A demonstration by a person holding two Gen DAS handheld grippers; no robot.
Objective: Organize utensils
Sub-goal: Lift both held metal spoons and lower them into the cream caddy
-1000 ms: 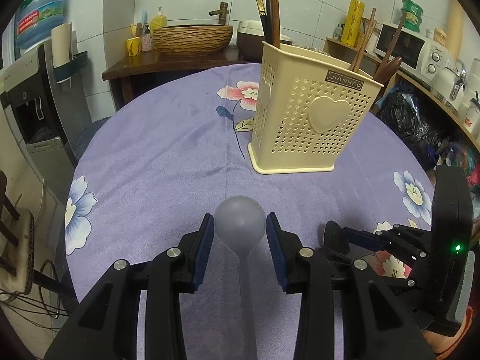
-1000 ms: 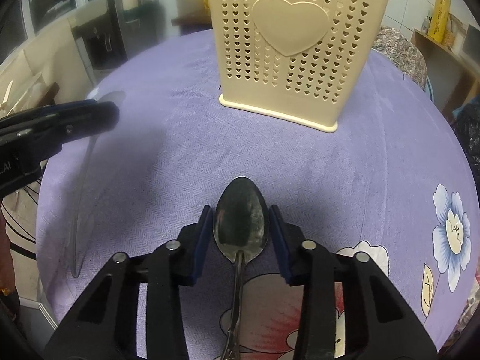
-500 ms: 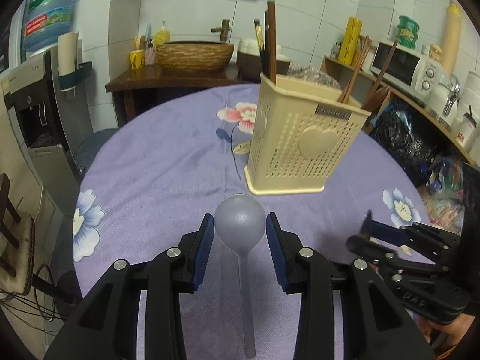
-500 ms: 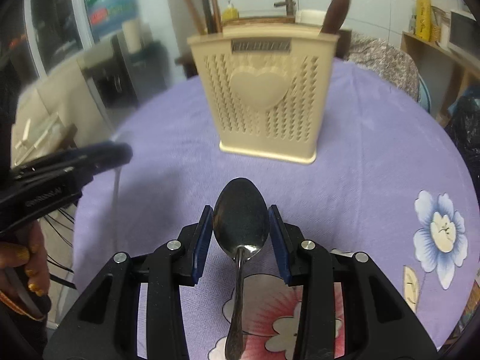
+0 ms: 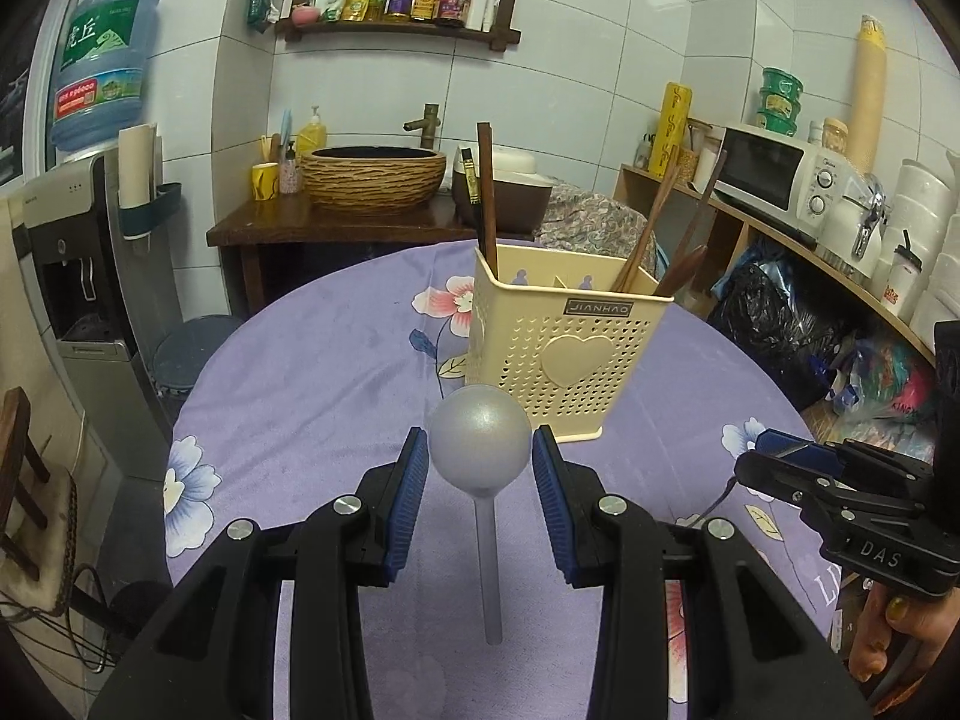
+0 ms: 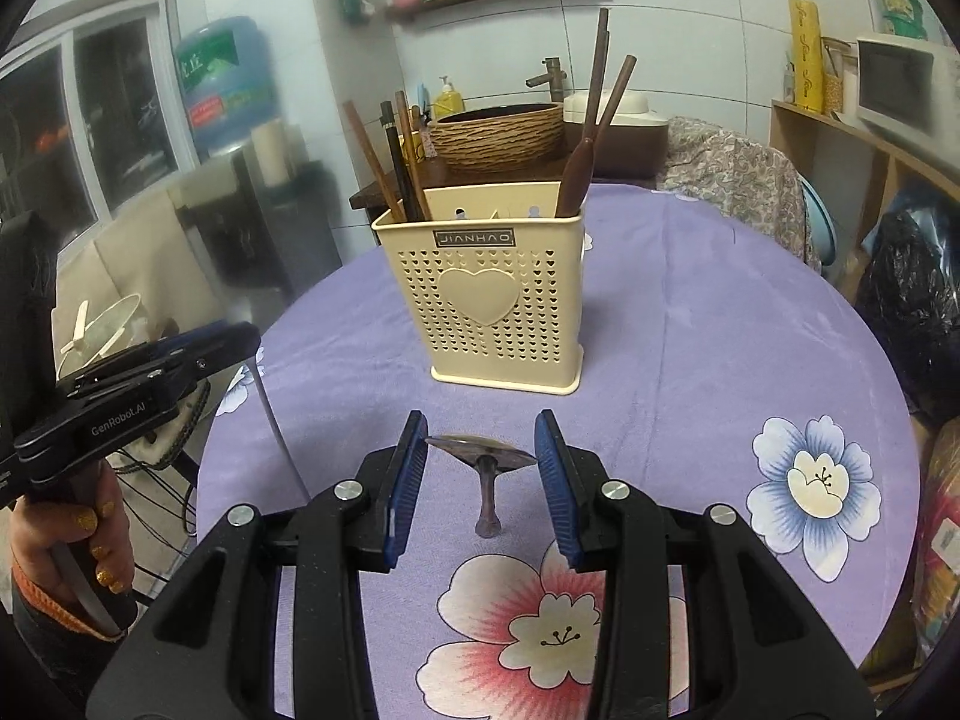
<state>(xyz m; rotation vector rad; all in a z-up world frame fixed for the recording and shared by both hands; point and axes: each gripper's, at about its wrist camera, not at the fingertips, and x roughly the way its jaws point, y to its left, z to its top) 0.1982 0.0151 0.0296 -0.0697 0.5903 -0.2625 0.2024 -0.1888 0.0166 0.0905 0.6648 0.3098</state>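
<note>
Left wrist: tool (image 5: 480, 459) grips ladle (image 5: 481, 445) (lifted).

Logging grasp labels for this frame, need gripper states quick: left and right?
Left gripper: shut on the plastic spoon, held by its bowl.
Right gripper: shut on the metal spoon, held by its bowl, handle hanging down.

Surface: round table (image 6: 690, 324), covered in purple cloth with flower prints.
On it: cream utensil holder (image 6: 504, 312), upright, perforated, heart on front, near table middle.
Holder contents: chopsticks (image 6: 402, 162) in left compartment, dark wooden utensils (image 6: 585, 150) in right one.
Left wrist view: same table (image 5: 336, 360), holder (image 5: 558, 354) standing on cloth.
</note>
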